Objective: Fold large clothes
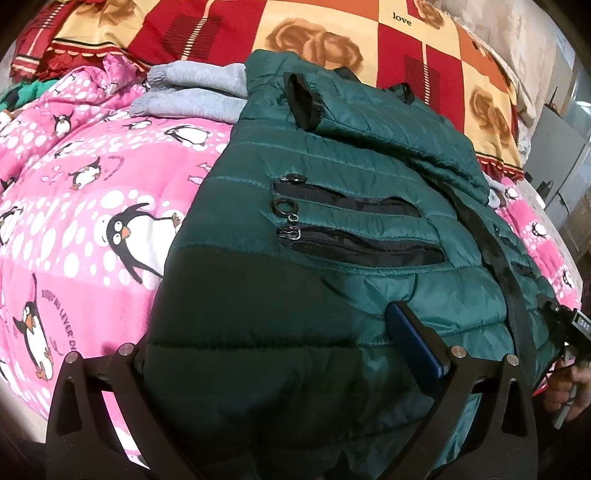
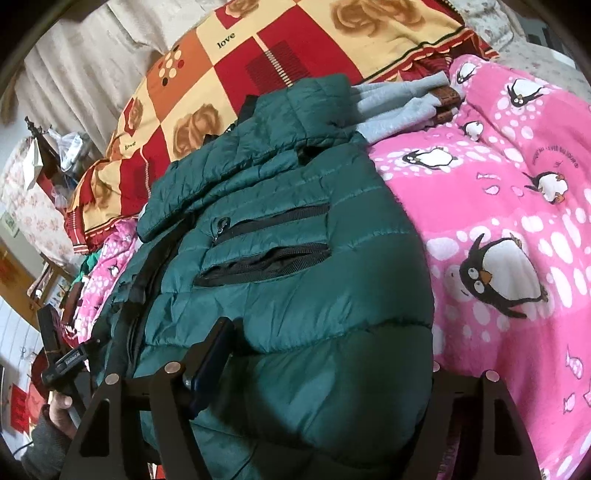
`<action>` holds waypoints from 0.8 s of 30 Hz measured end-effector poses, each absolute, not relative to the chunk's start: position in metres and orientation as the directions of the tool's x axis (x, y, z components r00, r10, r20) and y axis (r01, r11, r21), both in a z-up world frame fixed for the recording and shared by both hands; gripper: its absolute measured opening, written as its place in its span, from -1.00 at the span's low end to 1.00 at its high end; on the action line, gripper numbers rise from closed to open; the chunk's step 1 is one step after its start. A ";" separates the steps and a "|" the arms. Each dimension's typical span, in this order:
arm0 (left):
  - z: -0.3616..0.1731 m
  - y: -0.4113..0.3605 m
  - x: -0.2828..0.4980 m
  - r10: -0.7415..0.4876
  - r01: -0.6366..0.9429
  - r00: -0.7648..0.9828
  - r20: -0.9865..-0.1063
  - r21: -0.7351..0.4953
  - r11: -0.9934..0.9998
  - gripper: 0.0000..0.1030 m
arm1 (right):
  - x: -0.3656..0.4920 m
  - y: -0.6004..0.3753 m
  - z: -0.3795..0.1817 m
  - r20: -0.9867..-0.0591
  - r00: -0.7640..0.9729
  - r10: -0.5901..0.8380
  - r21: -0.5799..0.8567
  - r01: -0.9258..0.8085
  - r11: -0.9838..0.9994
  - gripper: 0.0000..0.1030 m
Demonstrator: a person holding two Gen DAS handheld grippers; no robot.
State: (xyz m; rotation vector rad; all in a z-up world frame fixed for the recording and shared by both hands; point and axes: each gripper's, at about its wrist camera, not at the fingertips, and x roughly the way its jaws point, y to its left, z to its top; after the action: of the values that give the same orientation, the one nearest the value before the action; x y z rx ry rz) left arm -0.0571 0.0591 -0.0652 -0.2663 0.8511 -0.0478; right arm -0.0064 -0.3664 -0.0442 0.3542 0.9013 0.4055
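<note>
A dark green quilted puffer jacket (image 1: 332,206) lies on a pink penguin blanket, sleeves folded over its front, two black zip pockets showing. In the left wrist view my left gripper (image 1: 273,354) straddles the jacket's near hem; one blue pad (image 1: 413,339) presses on top, the other finger is hidden under the fabric. In the right wrist view the same jacket (image 2: 295,229) fills the middle. My right gripper (image 2: 317,365) holds the near hem likewise, its blue pad (image 2: 210,354) on top, the other finger hidden.
A pink penguin blanket (image 1: 92,206) covers the bed. Grey folded sweatpants (image 1: 192,92) lie behind the jacket. A red and yellow rose quilt (image 1: 332,33) lies at the back. Furniture stands beyond the bed edge (image 2: 33,236).
</note>
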 end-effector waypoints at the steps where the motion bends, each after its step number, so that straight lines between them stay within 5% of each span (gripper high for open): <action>1: -0.066 0.059 -0.058 -0.152 -0.059 0.663 -0.733 -0.253 0.966 0.99 | -0.005 -0.364 -0.043 -0.687 0.551 0.474 0.450 -0.190 0.873 0.46; 8: -0.066 0.060 -0.058 -0.166 -0.034 0.659 -0.733 -0.250 0.968 0.99 | -0.006 -0.361 -0.044 -0.681 0.553 0.481 0.450 -0.203 0.870 0.63; 24: -0.068 0.061 -0.060 -0.176 -0.013 0.664 -0.727 -0.246 0.969 0.99 | -0.012 -0.354 -0.041 -0.687 0.565 0.457 0.402 -0.228 0.887 0.57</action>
State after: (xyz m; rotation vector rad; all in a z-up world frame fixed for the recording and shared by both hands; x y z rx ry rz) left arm -0.0601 0.0611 -0.0675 -0.2388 0.8416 -0.0929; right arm -0.0121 -0.3540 -0.0407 0.2825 0.8836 0.4085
